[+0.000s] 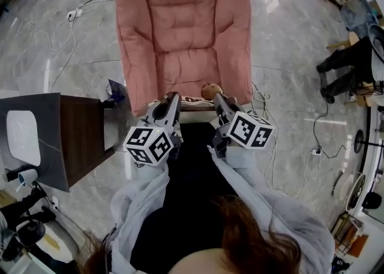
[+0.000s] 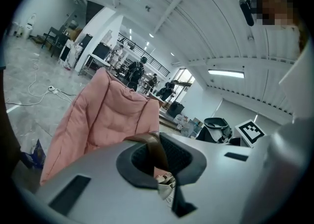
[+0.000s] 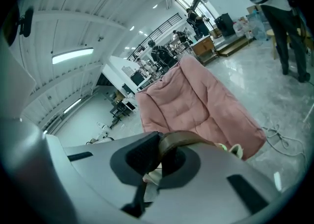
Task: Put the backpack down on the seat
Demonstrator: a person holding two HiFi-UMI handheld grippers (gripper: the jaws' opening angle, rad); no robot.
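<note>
Ahead on the marble floor (image 1: 288,45): pink padded armchair (image 1: 180,33). At its seat's front edge is the backpack (image 1: 196,99), mostly hidden, hung between both claws; contact with the cushion cannot be told. Left claw (image 1: 172,98) is clamped on a brown strap (image 2: 153,145); right claw (image 1: 218,99) is clamped on a second brown strap (image 3: 182,139).

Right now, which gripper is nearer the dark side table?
Left. The left gripper is right of the side table; the right gripper sits farther right. Both grip the backpack strap.
</note>
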